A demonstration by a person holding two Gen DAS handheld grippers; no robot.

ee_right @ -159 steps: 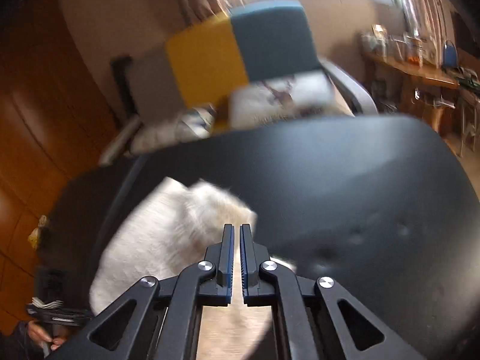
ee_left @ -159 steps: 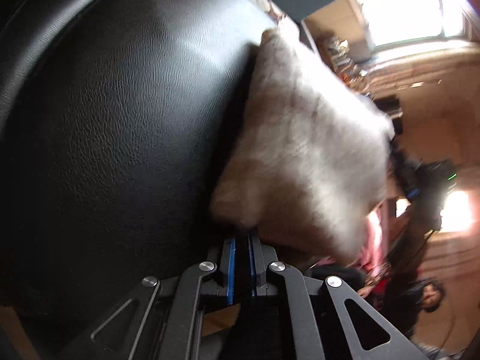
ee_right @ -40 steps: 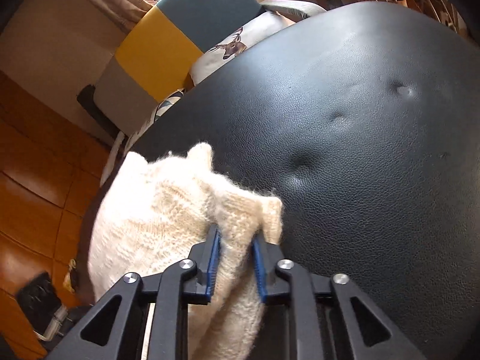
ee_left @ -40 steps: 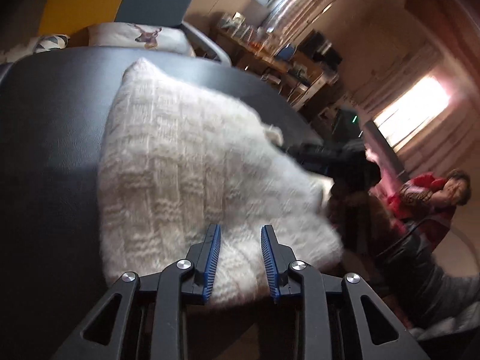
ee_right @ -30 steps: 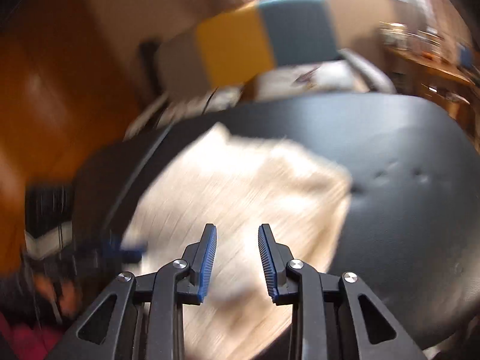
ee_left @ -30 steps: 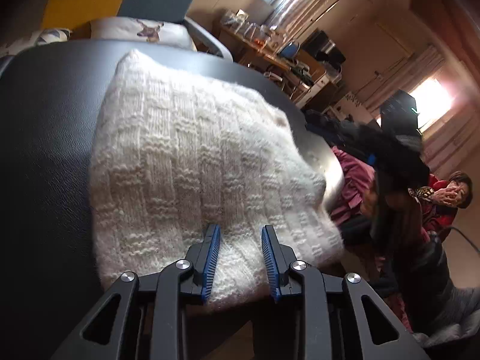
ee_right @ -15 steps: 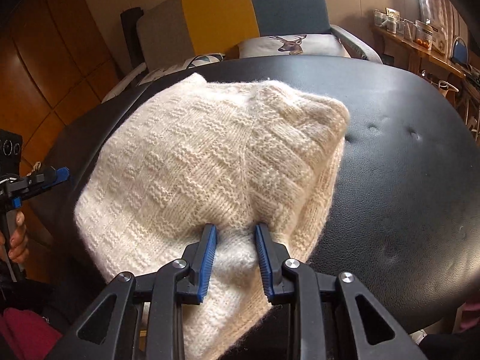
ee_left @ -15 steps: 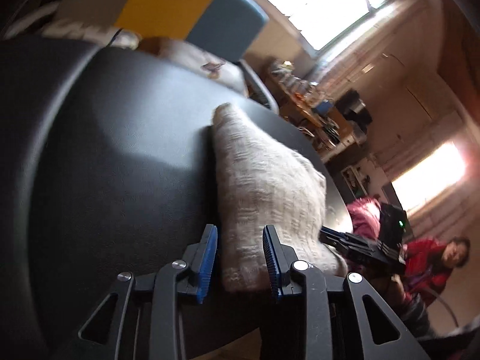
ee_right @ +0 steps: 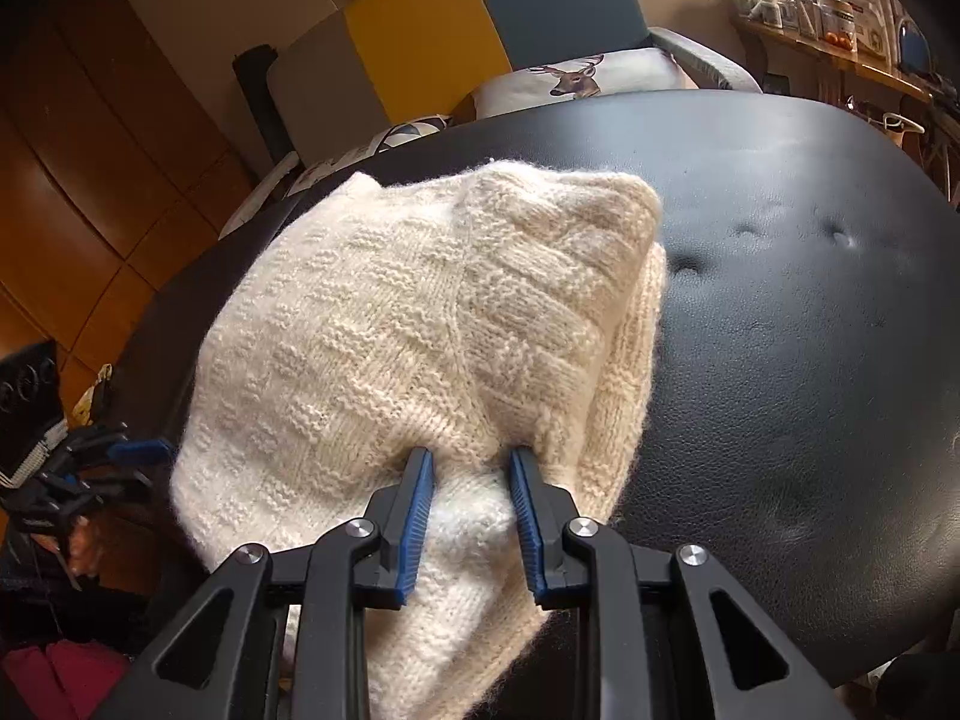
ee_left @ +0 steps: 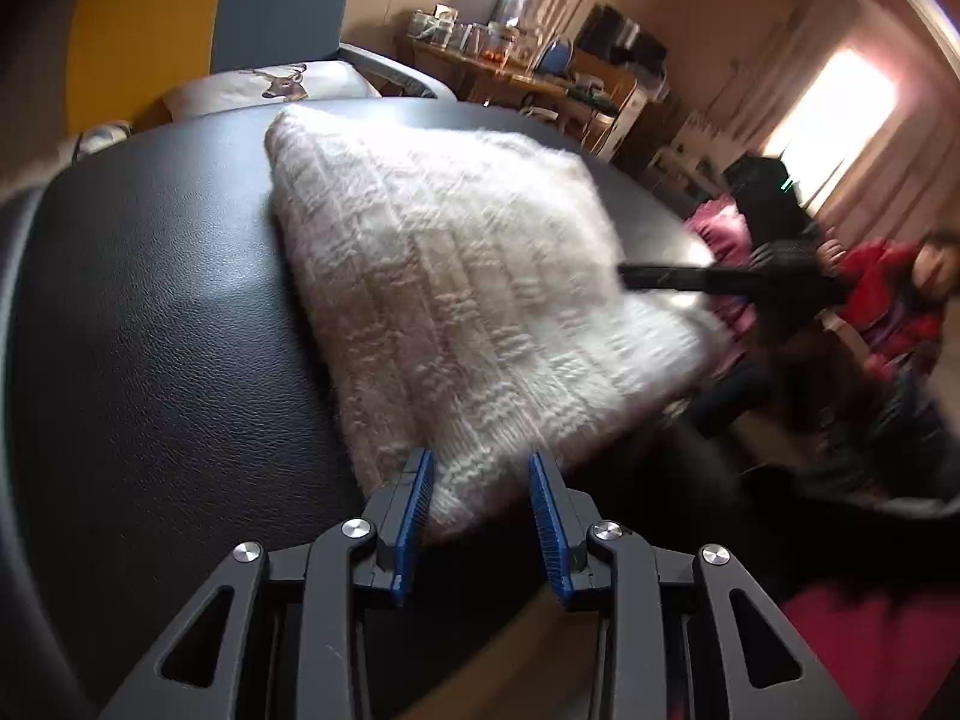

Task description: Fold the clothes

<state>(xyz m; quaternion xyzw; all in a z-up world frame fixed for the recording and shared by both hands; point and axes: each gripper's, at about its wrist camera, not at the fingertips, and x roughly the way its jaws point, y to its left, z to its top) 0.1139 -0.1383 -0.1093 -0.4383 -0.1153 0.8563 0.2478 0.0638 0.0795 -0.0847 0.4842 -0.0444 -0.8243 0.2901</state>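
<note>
Right wrist view shows the cream knit sweater folded into a thick pad on the black leather seat, overhanging its near edge. Half a second ago the right gripper began pinching the sweater's near fold; now it grips that bunch firmly. At the sweater's opposite edge, the left gripper is opening, knit loose between its jaws. Judging from this, one more fold looks likely.

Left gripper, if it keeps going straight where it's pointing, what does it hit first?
Most likely the folded cream knit sweater: the left gripper has its opening jaws astride the near edge, lying on the black leather surface.
</note>
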